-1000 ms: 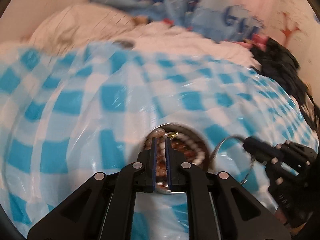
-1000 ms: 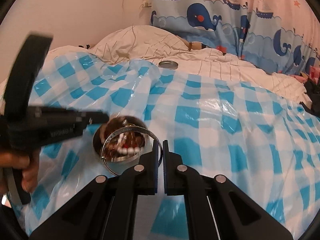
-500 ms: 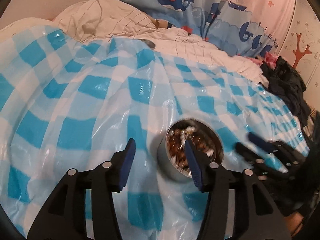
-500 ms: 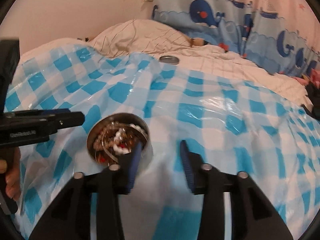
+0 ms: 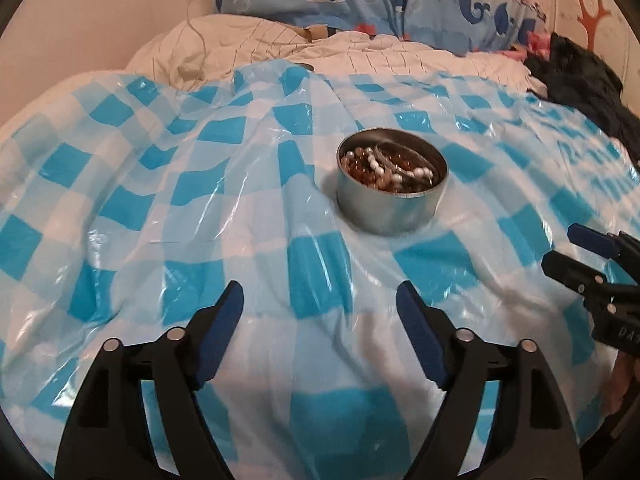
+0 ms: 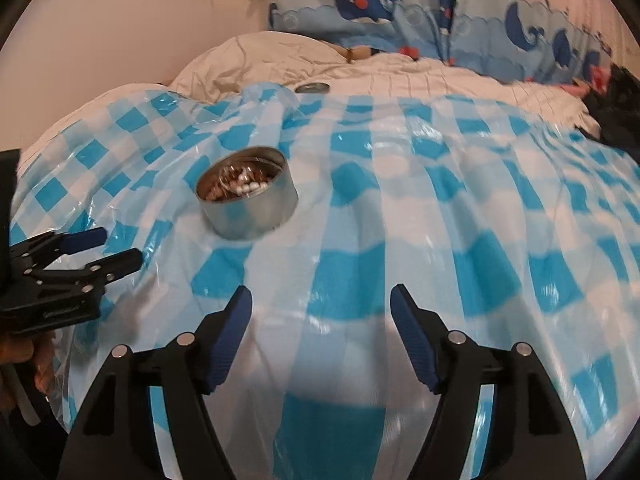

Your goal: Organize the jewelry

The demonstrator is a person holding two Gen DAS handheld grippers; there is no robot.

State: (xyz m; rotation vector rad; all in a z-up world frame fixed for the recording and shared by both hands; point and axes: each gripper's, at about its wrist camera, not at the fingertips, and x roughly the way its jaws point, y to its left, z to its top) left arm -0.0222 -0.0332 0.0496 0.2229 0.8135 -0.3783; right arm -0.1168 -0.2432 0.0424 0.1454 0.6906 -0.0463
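Note:
A round metal tin [image 5: 390,208] stands on the blue-and-white checked plastic sheet [image 5: 168,184] over the bed. It holds brown and white bead jewelry [image 5: 384,170] and a thin metal bangle. The tin also shows in the right wrist view [image 6: 250,210], with the beads [image 6: 240,188] inside. My left gripper [image 5: 320,300] is open and empty, well back from the tin. My right gripper [image 6: 321,300] is open and empty, back and to the right of the tin. Each gripper shows at the edge of the other's view, left [image 6: 116,248] and right [image 5: 576,252].
The tin's lid [image 6: 313,88] lies at the far edge of the sheet on the cream quilt [image 6: 280,60]. A whale-print curtain [image 6: 400,4] hangs behind the bed. Dark clothing [image 5: 588,92] is piled at the right.
Both grippers were shut over the tin, the right holding a bangle. Both opened, the bangle now lies in the tin, and both have pulled back toward me.

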